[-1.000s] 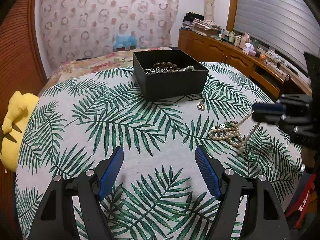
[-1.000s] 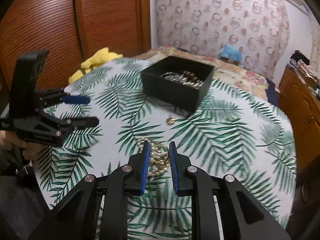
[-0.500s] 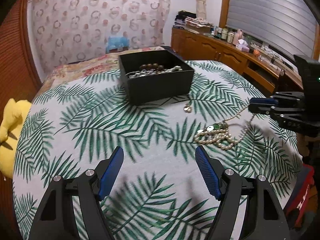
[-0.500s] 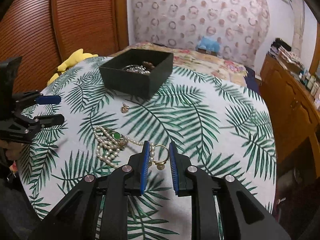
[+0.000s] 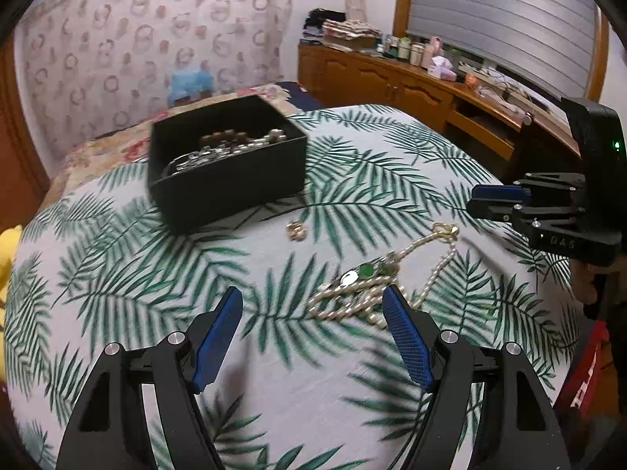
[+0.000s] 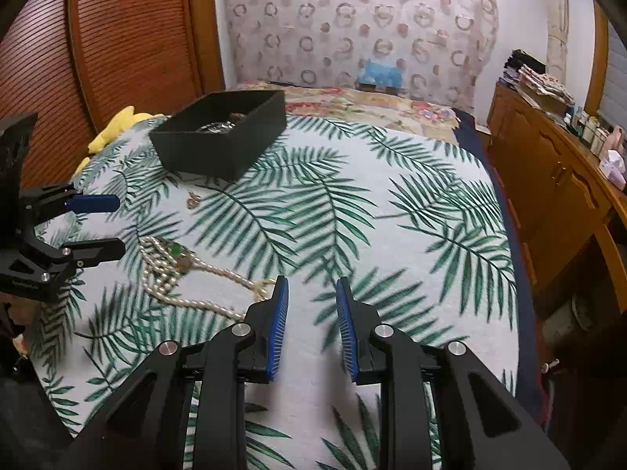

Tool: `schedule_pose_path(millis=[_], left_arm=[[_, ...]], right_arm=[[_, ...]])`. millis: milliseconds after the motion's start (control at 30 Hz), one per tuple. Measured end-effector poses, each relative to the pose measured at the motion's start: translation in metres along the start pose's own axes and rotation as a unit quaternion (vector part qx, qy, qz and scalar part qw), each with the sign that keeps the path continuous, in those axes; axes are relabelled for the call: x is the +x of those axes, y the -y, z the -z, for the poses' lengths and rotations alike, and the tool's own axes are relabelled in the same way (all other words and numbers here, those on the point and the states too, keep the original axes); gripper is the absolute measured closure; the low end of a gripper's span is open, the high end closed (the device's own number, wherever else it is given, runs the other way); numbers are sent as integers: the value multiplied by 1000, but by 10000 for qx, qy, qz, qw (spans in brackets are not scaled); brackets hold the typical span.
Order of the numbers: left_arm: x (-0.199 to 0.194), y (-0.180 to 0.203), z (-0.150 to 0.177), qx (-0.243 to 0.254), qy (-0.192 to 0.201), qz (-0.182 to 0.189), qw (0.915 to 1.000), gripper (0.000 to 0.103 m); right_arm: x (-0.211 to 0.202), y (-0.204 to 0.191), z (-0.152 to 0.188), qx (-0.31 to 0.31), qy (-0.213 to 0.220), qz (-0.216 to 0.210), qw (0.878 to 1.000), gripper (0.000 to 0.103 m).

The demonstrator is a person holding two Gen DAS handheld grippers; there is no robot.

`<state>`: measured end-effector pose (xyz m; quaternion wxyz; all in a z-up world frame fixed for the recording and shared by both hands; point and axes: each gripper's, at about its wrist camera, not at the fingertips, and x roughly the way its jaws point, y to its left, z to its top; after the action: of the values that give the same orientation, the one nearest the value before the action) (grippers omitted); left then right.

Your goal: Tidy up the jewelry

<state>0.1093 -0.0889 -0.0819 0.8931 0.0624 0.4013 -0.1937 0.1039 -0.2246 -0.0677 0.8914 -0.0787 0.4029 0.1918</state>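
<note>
A pearl necklace (image 5: 364,293) with a green stone lies bunched on the palm-leaf tablecloth (image 5: 117,266). Its gold ring end (image 6: 261,286) rests just left of my right gripper (image 6: 312,293), whose jaws are opening with nothing between them. My left gripper (image 5: 313,305) is open and slowly closing. The pearls lie just beyond its right fingertip, not between the pads. A small gold pendant (image 5: 296,231) lies alone near the black box (image 5: 227,164), which holds several pieces of jewelry. Each gripper shows in the other's view: right gripper (image 5: 476,201), left gripper (image 6: 106,226).
A yellow plush toy (image 6: 113,129) lies at the table's far-left edge. A wooden sideboard (image 5: 411,82) with bottles and clutter runs along the right wall. A ribbed wooden door (image 6: 129,39) stands behind the table. A floral bedspread (image 6: 372,105) lies beyond the box.
My right gripper has let go of the necklace's gold ring end, which now lies on the cloth, and its jaws have widened. My left gripper has moved closer to the pearls.
</note>
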Motion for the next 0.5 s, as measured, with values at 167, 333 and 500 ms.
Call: schedule_pose_path(millis=[167,333,500], left_arm=[[13,18,-16,236,-70,339,9991,52],[36,33,-27,431,-274,586,9970,69],[49,41,-26,631,-418,639,9951,83]], right_arm=[[-2,5,4,99,43,-12,9999,76],[-2,5,5,133,56,-120,9998,76],[-3,-1,4,66,75,-217,9997,76]])
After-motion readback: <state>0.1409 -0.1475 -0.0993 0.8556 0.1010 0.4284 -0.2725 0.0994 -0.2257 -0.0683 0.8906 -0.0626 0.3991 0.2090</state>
